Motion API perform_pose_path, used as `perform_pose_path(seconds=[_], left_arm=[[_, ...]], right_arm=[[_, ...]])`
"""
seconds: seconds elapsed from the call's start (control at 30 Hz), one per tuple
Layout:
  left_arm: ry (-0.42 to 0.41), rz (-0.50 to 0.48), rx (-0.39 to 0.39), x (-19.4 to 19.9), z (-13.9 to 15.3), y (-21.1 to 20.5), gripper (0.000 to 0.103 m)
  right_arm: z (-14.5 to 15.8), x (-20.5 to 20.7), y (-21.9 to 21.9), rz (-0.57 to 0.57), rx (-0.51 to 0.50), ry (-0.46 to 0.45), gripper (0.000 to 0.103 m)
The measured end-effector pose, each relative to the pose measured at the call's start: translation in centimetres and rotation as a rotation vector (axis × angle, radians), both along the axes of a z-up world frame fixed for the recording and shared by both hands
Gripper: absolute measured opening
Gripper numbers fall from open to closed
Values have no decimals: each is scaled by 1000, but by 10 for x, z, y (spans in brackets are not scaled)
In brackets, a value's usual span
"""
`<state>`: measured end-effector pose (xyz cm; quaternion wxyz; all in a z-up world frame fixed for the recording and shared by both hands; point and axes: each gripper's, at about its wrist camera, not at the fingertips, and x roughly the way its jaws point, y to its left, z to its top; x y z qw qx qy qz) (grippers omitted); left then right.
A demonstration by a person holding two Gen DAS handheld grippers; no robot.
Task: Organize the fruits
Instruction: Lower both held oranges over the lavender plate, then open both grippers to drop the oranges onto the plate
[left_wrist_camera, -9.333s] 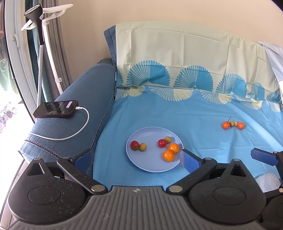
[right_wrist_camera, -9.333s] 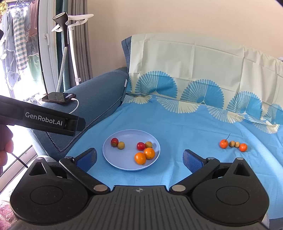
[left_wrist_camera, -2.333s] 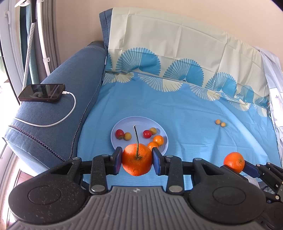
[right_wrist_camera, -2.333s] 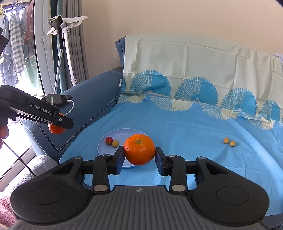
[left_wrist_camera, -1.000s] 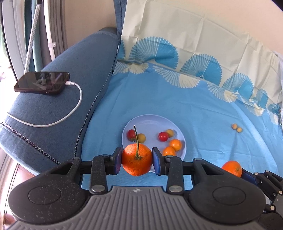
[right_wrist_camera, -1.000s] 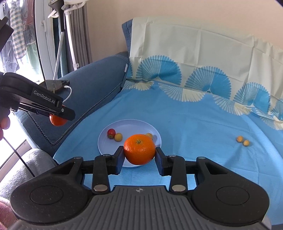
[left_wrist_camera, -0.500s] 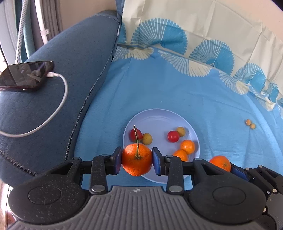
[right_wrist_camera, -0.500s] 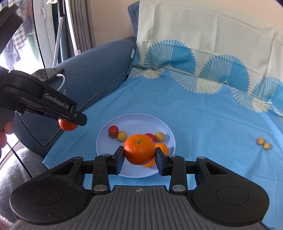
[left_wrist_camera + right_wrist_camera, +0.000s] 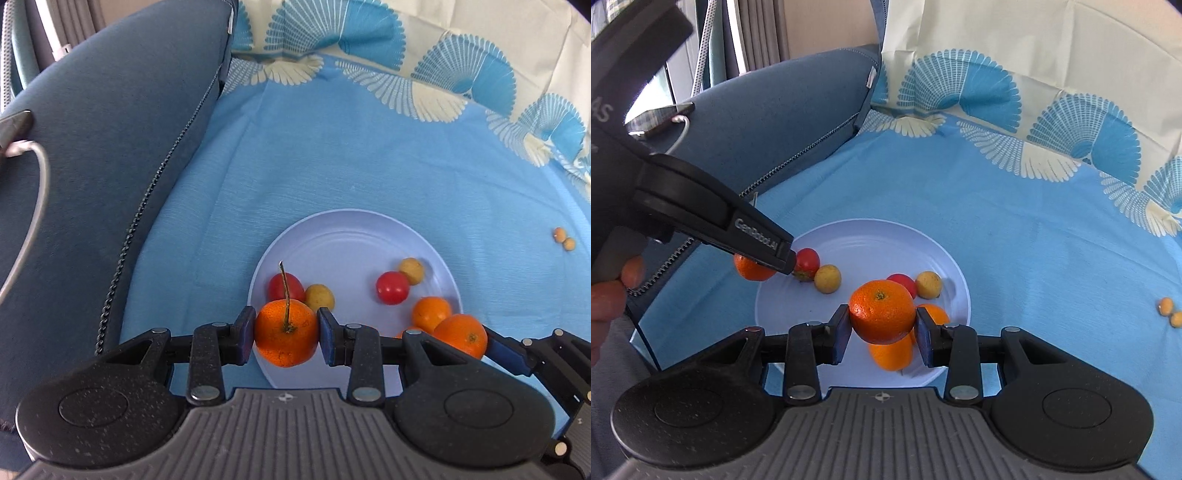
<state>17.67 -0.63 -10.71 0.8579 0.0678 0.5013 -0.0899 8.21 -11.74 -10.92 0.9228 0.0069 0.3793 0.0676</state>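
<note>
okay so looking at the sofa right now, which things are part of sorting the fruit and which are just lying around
Part of the job:
stemmed orange
second orange
plate
two small yellow fruits

Just lying about:
phone
charging cable

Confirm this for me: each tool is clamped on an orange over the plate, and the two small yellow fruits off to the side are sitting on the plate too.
Not quite. Each tool, left and right, does clamp an orange over the plate. But the two small yellow fruits lie on the blue cloth, well clear of the plate's rim. The right wrist view shows this plainly.
</note>
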Motion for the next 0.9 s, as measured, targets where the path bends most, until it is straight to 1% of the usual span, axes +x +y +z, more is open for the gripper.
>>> perform_pose_path(seconds=[0.17, 0.2, 0.23, 0.27, 0.3, 0.33, 0.37, 0.43, 0.5, 0.53, 0.63, 0.8, 0.9], left_arm=[[16, -11, 15, 14, -10, -7, 40], [13, -15, 17, 15, -11, -8, 46], [7, -23, 18, 17, -12, -10, 56], [-2, -25, 19, 18, -11, -10, 83], [-21, -17, 15, 17, -9, -11, 101], [-54, -11, 6, 14, -6, -9, 103], [-86, -10, 4, 11, -1, -8, 103], [-97, -25, 19, 7, 5, -8, 103], [-104, -16, 28, -2, 11, -6, 103], [-103, -9, 28, -7, 14, -4, 103], [-113, 0, 30, -30, 26, 3, 103], [-136, 23, 32, -70, 49, 17, 103], [-141, 47, 25, -91, 59, 27, 103]], right_arm=[[-10, 13, -3, 17, -12, 19, 39], [-12, 15, -3, 22, -15, 20, 39], [-13, 18, -3, 28, -19, 20, 39], [-15, 21, -3, 36, -23, 21, 39], [-16, 24, -2, 43, -26, 22, 40], [-17, 26, -2, 53, -27, 22, 47], [-17, 28, -1, 58, -30, 19, 52], [-14, 29, 0, 66, -38, 11, 76], [-8, 23, 1, 54, -54, -2, 87], [-6, 20, 2, 50, -59, -2, 90], [4, 3, 6, 34, -47, 15, 95], [25, -32, -3, -8, 2, 48, 99], [39, -53, -6, -41, 26, 48, 100]])
